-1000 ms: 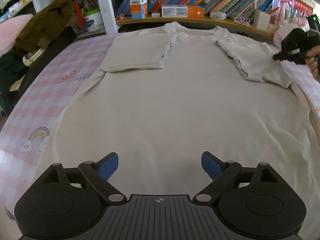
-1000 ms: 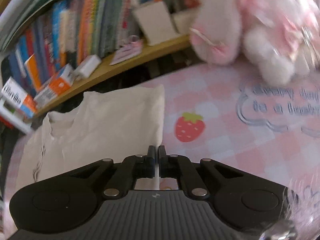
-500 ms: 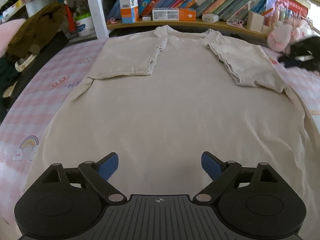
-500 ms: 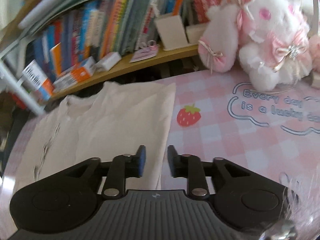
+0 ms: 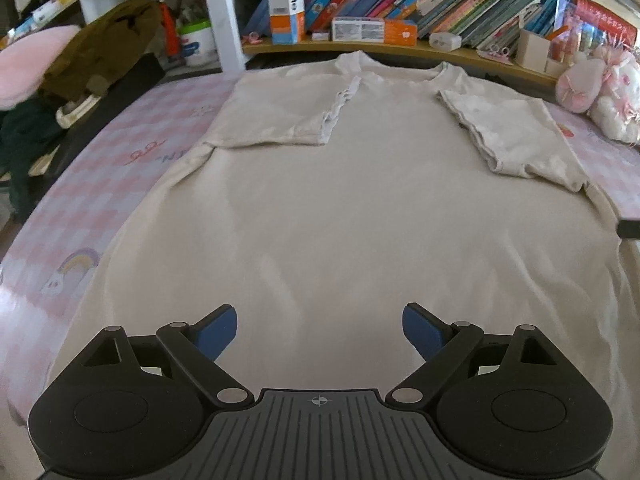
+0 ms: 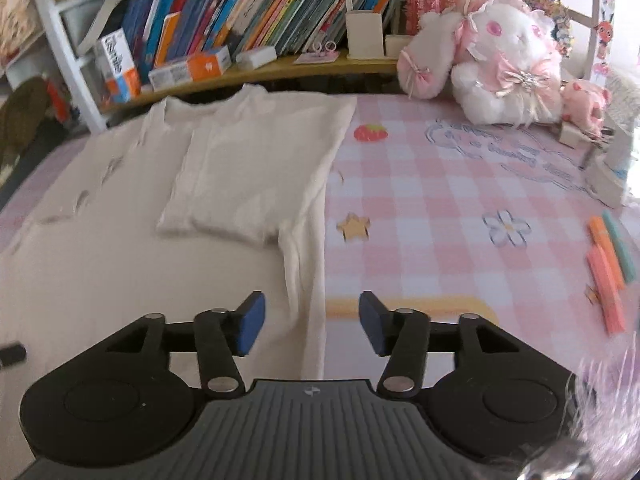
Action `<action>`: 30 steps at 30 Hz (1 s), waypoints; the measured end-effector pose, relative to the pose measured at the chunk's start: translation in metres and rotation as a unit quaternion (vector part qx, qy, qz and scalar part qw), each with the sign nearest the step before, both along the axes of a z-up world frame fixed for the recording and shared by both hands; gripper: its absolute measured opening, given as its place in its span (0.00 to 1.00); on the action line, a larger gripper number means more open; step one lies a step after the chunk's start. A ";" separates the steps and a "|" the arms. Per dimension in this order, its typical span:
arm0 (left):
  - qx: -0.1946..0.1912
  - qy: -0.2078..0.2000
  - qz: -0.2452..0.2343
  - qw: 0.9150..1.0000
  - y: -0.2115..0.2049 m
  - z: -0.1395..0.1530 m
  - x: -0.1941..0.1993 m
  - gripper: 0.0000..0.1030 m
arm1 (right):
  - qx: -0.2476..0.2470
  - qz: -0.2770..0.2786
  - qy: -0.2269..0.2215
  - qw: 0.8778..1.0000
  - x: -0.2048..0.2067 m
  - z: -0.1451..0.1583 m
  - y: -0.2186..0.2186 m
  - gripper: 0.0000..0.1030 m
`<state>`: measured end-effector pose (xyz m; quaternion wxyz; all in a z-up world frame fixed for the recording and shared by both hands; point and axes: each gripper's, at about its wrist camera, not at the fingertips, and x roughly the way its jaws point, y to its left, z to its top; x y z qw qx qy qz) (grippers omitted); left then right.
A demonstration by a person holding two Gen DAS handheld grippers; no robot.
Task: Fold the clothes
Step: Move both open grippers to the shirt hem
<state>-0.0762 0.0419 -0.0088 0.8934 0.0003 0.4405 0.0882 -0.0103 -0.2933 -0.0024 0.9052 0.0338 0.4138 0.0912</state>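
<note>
A cream T-shirt (image 5: 340, 208) lies flat on the pink checked cover, collar toward the bookshelf. Both short sleeves are folded inward: the left sleeve (image 5: 276, 120) and the right sleeve (image 5: 516, 136). My left gripper (image 5: 320, 326) hovers open over the shirt's lower middle, nothing between its blue pads. In the right wrist view the shirt (image 6: 168, 216) fills the left half and its side edge runs down between the fingers. My right gripper (image 6: 311, 322) hangs above that edge, its jaws opening, pads not pressing the cloth.
A wooden shelf (image 5: 400, 46) of books and boxes runs along the far side. Pink and white plush toys (image 6: 504, 64) sit at the back right. Coloured pens (image 6: 608, 264) lie at the right. A brown garment (image 5: 100, 48) and dark items are heaped at the left.
My right gripper went from shut to open and drew back along the shirt's right edge, away from the folded sleeve. The left gripper stayed open in place.
</note>
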 end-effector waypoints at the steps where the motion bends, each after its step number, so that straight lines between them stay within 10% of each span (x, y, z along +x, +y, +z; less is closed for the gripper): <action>1: 0.000 0.000 0.004 1.000 0.000 0.000 -0.003 0.89 | -0.005 0.002 0.000 1.000 -0.006 -0.001 0.002 0.52; 14: -0.019 -0.035 -0.028 0.999 0.005 0.010 -0.022 0.89 | -0.067 0.015 -0.043 0.997 -0.076 0.015 0.039 0.81; 30: -0.053 -0.071 -0.077 0.993 0.074 0.023 -0.105 0.89 | -0.072 -0.074 -0.055 0.993 -0.190 0.030 0.107 0.83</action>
